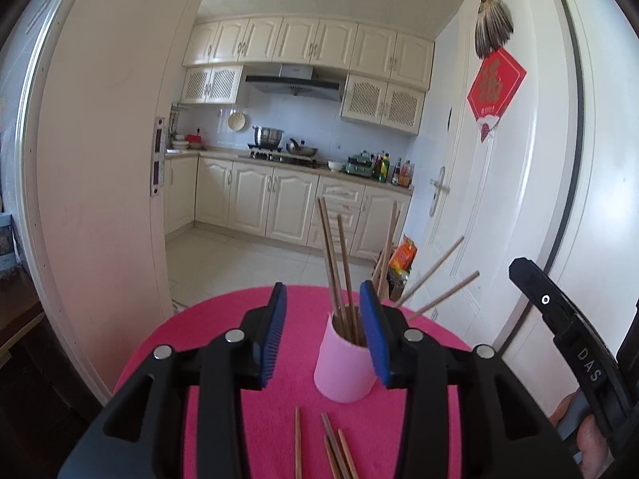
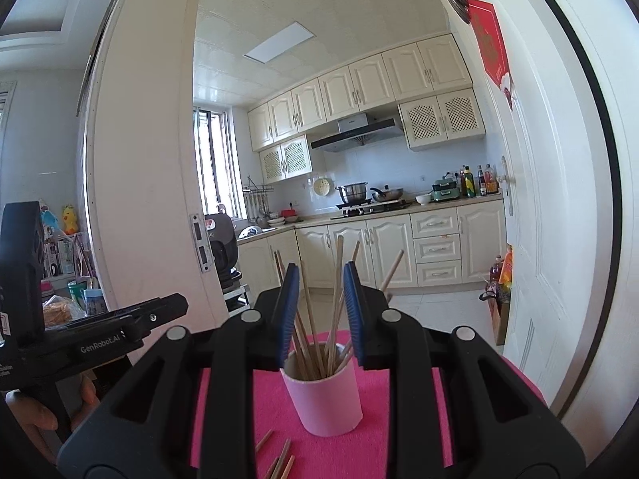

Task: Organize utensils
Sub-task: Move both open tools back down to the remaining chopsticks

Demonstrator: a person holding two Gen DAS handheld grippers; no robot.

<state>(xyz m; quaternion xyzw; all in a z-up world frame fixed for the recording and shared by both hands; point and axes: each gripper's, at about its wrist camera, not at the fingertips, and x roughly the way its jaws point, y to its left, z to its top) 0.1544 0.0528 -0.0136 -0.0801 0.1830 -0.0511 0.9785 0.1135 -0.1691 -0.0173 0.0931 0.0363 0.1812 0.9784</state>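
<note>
Currently: both grippers empty, loose chopsticks pending.
Left gripper wide open; loose chopsticks lie near it, long axes running near-to-far, before the pink cup. Right gripper open, nothing gripped, sits farther right; left is nearer.

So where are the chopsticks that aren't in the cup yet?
The loose chopsticks lie on the pink tablecloth, on the near side of the pink cup, at the bottom of both wrist views.
</note>
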